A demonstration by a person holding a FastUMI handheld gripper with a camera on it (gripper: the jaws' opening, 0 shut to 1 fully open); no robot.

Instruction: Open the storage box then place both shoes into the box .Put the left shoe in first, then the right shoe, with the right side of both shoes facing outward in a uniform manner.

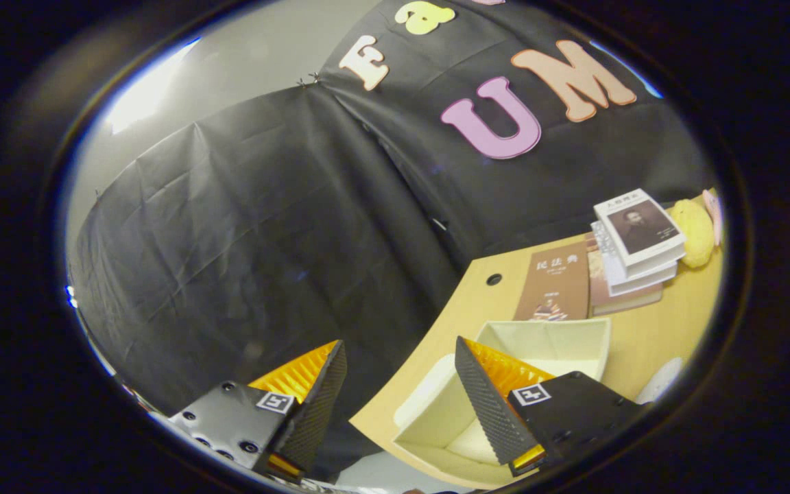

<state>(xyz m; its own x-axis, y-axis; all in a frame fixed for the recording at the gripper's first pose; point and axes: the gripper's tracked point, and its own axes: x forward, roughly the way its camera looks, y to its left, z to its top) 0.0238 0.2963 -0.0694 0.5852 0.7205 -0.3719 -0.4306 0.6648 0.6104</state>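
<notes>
Two fingers [484,405] of the gripper [400,357] spread wide, nothing between them, nothing pinched. Camera is tilted, so the whole scene leans.

Storage box [546,343] sits on the bench [649,336], cream-coloured, lid already open and hanging toward the bench's near edge [429,425]. One finger overlaps the box in the view, the tip lying over the box's open front; cannot tell whether it touches. The other finger [316,391] is off the bench, with only the black cloth wall [244,240] behind it. Box interior, as far as it shows, is bare, pale walls and floor.

Beyond the box, toward the back of the bench: a brown book [556,281] lying flat, just beside a stack of books [631,264], with a white-covered one on top carrying a dark portrait. Past the stack, a yellow plush toy [695,232], touching or nearly touching the stack; hard to say. A small dark hole [494,279] in the bench top near the brown book.

One pale rounded thing [659,381] on the bench just beside the box, cut off by the lens rim, too little of it visible to name.

Bench surface is light wood.
</notes>
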